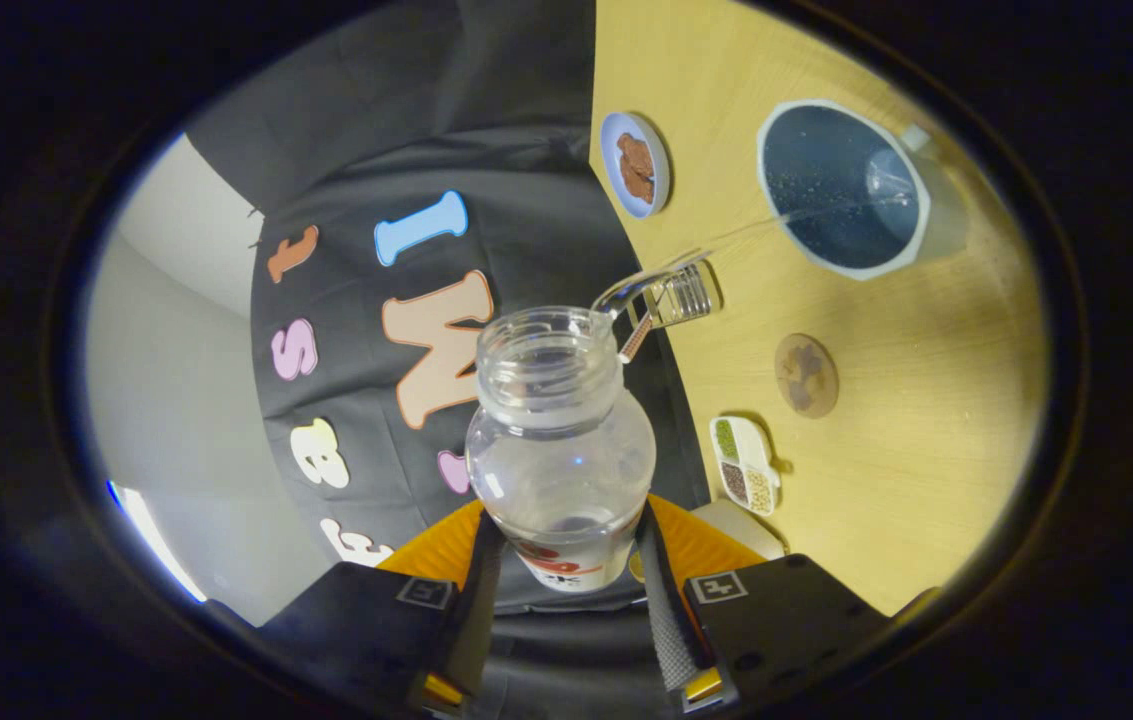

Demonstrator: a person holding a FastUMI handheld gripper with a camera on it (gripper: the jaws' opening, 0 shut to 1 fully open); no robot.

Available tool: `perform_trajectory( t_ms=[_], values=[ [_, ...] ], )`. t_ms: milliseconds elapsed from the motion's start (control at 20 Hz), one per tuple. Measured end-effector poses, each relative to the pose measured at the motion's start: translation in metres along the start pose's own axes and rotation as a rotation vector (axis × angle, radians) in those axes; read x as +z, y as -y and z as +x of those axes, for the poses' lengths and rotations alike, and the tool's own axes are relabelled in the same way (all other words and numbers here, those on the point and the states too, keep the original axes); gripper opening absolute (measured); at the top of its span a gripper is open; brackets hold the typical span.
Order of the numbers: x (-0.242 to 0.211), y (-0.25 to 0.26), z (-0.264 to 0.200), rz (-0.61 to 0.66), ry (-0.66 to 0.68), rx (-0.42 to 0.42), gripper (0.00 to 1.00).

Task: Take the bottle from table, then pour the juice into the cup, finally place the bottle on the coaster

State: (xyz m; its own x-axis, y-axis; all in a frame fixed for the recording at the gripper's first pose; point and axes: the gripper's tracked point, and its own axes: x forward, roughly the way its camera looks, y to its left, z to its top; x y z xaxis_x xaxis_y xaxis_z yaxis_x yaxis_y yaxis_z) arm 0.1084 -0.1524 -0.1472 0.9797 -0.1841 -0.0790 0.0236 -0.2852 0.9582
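Gripper [566,590] has both fingers clamped on the lower body of the bottle [561,450], one per side, at the label band. Bottle is uncapped and tipped over hard, mouth pointing away from the fingers toward the table [926,440].

A thin clear stream leaves the lip, arcs across the tabletop and lands inside the cup [846,190], well beyond the bottle. Cup interior is dark; fill level can't be judged.

Progress, as judged: pickup done, pour underway. Bottle looks near empty, w/ only a little liquid showing inside, so pour is prob. close to its end. Left to do: right the bottle, carry it to the coaster [806,375], set it down, release. Coaster sits bare, between the cup and a small divided dish [746,465] of grains.

Also on table: a small blue plate [634,165] w/ something brown on it, near the table edge.

Writing: label is mostly hidden by the fingers; some red print shows, not legible. No brand readable.
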Motion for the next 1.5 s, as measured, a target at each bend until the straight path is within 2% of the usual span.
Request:
perform_trajectory(
  t_ms=[1500],
  values=[
    [-0.006, -0.018, 0.008, 0.146, 0.054, 0.053, 0.70]
  ],
)
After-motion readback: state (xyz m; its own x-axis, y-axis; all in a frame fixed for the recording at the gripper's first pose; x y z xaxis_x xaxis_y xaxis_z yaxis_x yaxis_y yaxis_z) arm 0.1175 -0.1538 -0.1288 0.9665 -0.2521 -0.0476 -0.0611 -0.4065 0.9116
